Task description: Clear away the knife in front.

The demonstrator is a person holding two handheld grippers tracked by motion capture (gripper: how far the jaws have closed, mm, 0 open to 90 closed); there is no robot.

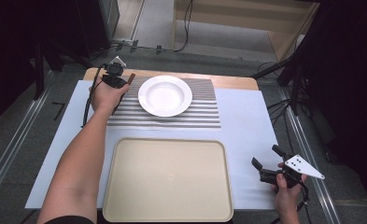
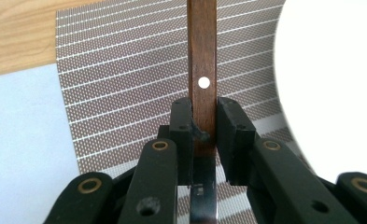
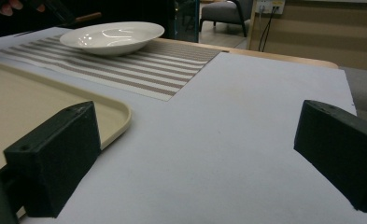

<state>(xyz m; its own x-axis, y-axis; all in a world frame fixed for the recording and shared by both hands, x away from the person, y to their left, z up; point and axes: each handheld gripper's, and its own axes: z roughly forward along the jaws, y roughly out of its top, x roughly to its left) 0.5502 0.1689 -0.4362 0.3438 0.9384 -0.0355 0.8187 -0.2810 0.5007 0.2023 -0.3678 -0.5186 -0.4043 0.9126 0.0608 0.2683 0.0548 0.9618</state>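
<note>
My left gripper (image 1: 118,79) hovers at the far left of the striped placemat (image 1: 197,109), just left of the white plate (image 1: 165,95). It is shut on a knife with a brown wooden handle (image 2: 202,56). Beyond the pads the handle points away over the placemat (image 2: 120,84), and the metal blade (image 2: 203,200) runs back between the jaws. The plate's rim (image 2: 330,84) lies close on the right in the left gripper view. My right gripper (image 1: 266,156) is open and holds nothing, low over the white table cover at the near right.
A large beige tray (image 1: 167,177) lies in front of the placemat, and its corner (image 3: 111,116) sits left of my right gripper (image 3: 195,154). The wooden table edge (image 1: 232,82) runs behind the placemat. The plate (image 3: 111,37) stands far off in the right gripper view.
</note>
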